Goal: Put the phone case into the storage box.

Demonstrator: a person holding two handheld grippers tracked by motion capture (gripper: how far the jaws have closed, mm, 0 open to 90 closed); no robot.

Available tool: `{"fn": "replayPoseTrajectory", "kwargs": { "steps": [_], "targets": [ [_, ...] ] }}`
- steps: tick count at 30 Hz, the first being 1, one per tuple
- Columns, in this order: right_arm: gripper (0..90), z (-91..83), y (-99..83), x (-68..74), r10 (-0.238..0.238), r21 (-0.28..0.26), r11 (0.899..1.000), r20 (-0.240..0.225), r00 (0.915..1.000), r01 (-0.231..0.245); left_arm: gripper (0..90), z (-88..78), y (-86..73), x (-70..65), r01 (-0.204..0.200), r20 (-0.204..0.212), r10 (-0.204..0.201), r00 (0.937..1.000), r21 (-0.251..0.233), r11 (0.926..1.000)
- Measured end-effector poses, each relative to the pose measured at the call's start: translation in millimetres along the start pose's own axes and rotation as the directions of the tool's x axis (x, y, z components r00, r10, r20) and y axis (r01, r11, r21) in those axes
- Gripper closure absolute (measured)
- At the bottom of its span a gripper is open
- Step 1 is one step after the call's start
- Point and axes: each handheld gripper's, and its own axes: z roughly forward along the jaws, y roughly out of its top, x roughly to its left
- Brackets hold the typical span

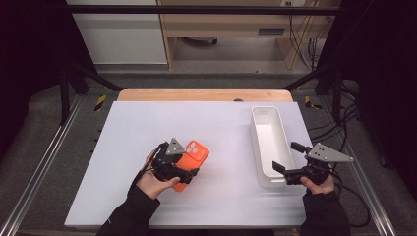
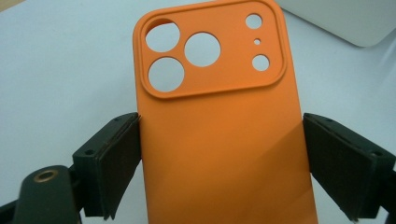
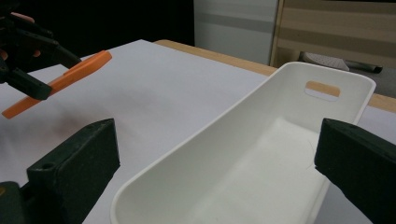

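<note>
Left gripper view: left tongs point(image 2: 224, 158) squeeze orange phone case point(image 2: 219, 116) by both long sides. Case lifted off desk point(image 1: 147, 128), left of white bin point(image 1: 269, 142). Right tongs point(image 3: 219, 163) released, straddling bin's near end. Risk: smooth case slips out, thin edge grip. Right gripper view shows case tilted in air; high view doesn't.

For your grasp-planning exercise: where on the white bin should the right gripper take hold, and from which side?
Grip the near end wall of the bin, coming from the person's side with the right gripper. Its rim is thin and upright, so one finger can go inside and one outside. That end already lies between the open fingers.
</note>
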Motion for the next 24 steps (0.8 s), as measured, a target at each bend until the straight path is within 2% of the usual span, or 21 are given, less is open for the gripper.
{"fn": "replayPoseTrajectory", "kwargs": {
  "steps": [8,14,24],
  "targets": [
    [0.4,0.3,2.3,3.1,-0.013,-0.004,1.0,-0.013,0.9998,0.013,13.2,-4.8,0.2,-0.8,-0.051,0.027,0.051,0.9983,-0.015,0.9986],
    [0.4,2.1,5.6,7.9,-0.041,-0.001,0.999,-0.026,0.9988,0.041,13.2,-6.8,-0.3,-1.6,-0.085,0.045,0.085,0.9953,-0.015,0.9963],
    [0.9,7.9,12.2,22.0,-0.095,0.03,0.995,-0.086,0.9917,0.098,13.4,-9.2,0.4,-5.2,-0.131,0.076,0.132,0.9884,-0.021,0.9912]
  ]
}}
